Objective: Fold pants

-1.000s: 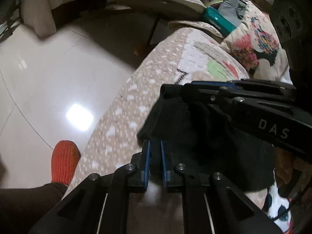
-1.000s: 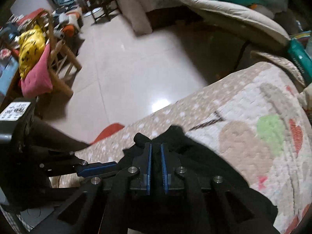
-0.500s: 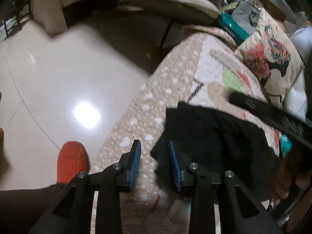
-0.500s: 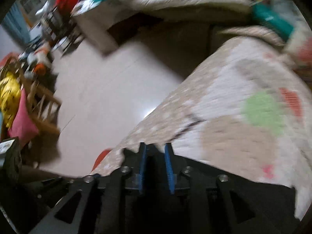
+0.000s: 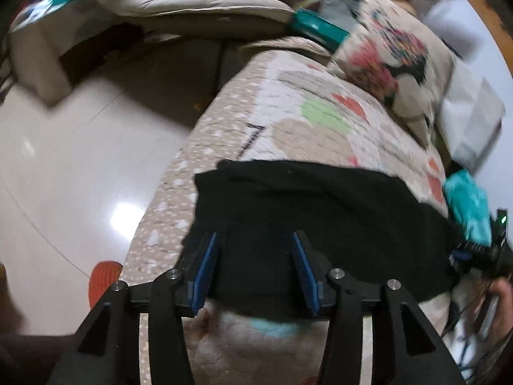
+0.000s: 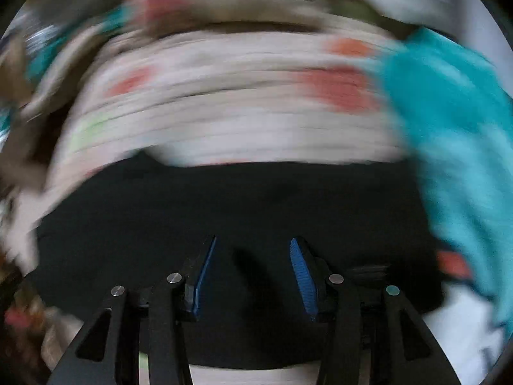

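Between the blue pads of the left gripper (image 5: 253, 266) lies the near part of the black pants (image 5: 314, 224), folded into a flat dark slab on the patterned quilt (image 5: 320, 134); the jaws point steeply down over it and are opening, standing partway apart with cloth in the gap but not pinched by either pad. Beyond the left jaws the quilt runs on to a flowered pillow (image 5: 391, 61), and off to the left of them the pale tiled floor (image 5: 70, 160) shows, with an orange slipper (image 5: 102, 276) near the quilt's edge. At the right margin a teal cloth (image 5: 468, 208) sits just past the pants' far end, beside a hand (image 5: 500, 295) partly in view. The right gripper (image 6: 253, 266) also tips sharply downward over the pants (image 6: 224, 208), its jaws likewise opening with nothing clamped; that view is heavily smeared, showing only the quilt (image 6: 240, 106) ahead and the teal cloth (image 6: 449, 128) to the right of the jaws.
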`<action>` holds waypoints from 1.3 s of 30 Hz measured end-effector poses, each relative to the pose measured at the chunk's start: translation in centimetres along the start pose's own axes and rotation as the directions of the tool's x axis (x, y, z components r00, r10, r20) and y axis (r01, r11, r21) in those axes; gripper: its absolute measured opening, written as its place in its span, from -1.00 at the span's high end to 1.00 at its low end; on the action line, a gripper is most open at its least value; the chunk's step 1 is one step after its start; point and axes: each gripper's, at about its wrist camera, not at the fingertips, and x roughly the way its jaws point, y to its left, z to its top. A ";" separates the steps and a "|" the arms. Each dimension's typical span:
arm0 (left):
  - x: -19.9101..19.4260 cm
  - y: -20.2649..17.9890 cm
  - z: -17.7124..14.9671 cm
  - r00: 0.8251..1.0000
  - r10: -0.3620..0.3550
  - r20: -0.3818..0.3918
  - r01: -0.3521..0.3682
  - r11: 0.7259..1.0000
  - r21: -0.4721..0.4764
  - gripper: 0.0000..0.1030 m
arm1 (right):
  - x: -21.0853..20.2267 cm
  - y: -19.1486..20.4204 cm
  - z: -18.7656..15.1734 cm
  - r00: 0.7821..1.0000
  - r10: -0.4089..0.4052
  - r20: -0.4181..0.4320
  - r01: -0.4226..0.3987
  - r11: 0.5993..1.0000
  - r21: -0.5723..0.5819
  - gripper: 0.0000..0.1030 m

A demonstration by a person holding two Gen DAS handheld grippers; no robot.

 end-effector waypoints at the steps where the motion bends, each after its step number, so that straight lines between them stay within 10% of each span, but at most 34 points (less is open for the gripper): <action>1: 0.1 -0.4 -0.2 1.000 0.005 0.000 -0.005 1.000 0.019 0.10 | 0.0 -2.8 0.0 0.999 0.042 0.008 -0.043 0.995 0.094 0.28; 4: -0.1 -1.1 -0.6 1.000 -0.008 0.018 0.007 0.998 0.067 0.10 | -1.5 -5.6 -0.7 0.987 0.135 0.083 -0.151 0.959 0.240 0.61; 7: 0.2 -2.2 -0.9 0.999 -0.027 0.026 0.023 0.993 0.119 0.09 | -3.2 -3.6 -0.7 0.979 0.084 0.186 -0.117 0.977 0.180 0.43; 11: 2.6 -3.3 -1.3 0.999 0.020 -0.027 -0.015 0.987 0.157 0.07 | -2.1 -0.6 0.3 0.962 0.210 0.175 -0.219 0.975 0.036 0.09; 19: 2.8 -3.1 -1.5 0.999 0.013 -0.045 -0.005 0.983 0.185 -0.03 | 1.5 -1.9 0.3 0.971 0.187 0.147 -0.205 0.971 0.121 0.22; 30: 0.0 8.3 0.2 0.996 0.083 -0.038 -0.090 0.967 -0.237 -0.03 | -2.5 5.9 -1.6 0.947 0.007 0.320 0.071 0.970 -0.232 -0.11; 35: 0.5 12.1 -1.2 0.987 -0.147 -0.065 0.096 0.864 -0.494 -0.03 | -2.6 10.8 -3.9 0.953 0.142 0.267 -0.026 0.918 -0.396 -0.13; 39: -0.8 10.0 -1.5 0.974 -0.224 -0.015 0.194 0.873 -0.448 -0.05 | -2.3 13.7 -5.9 0.956 0.219 0.195 -0.104 0.876 -0.471 -0.13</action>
